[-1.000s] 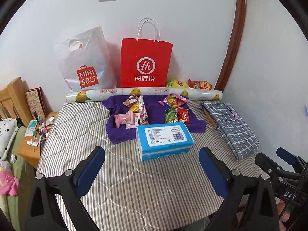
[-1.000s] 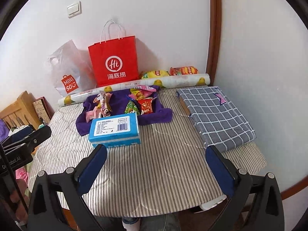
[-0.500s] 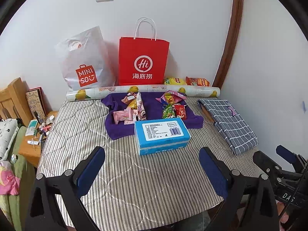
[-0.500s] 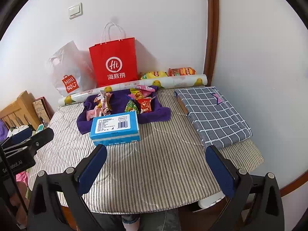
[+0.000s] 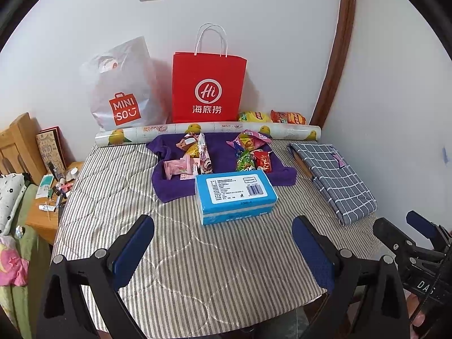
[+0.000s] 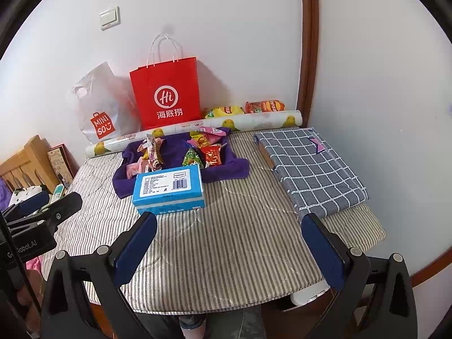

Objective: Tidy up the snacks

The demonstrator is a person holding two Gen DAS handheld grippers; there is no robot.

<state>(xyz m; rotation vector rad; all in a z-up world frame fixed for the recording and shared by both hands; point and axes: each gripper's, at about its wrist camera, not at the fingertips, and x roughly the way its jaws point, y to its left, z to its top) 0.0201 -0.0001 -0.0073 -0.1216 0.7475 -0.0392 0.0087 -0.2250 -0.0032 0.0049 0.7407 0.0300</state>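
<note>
Several snack packets lie in two loose heaps on a purple cloth (image 5: pixel 217 152) (image 6: pixel 175 152): pink and yellow ones (image 5: pixel 189 161) (image 6: pixel 149 152) to the left, green and red ones (image 5: pixel 251 155) (image 6: pixel 203 152) to the right. A blue tissue box (image 5: pixel 236 195) (image 6: pixel 169 189) stands in front of the cloth. My left gripper (image 5: pixel 223 243) is open and empty, held back over the near part of the striped table. My right gripper (image 6: pixel 228 240) is also open and empty, to the right of the box. Each gripper shows at the edge of the other's view.
A red paper bag (image 5: pixel 207 87) (image 6: pixel 166 93) and a white plastic bag (image 5: pixel 121 90) lean on the back wall behind a patterned roll (image 5: pixel 209 132). Two chip bags (image 5: pixel 271 117) lie behind the roll. A folded checked cloth (image 6: pixel 310 166) is at the right; a cluttered wooden nightstand (image 5: pixel 48 206) at the left.
Both grippers have drawn back and up from the table, so the box and snacks look smaller and farther. Nothing on the table has moved.
</note>
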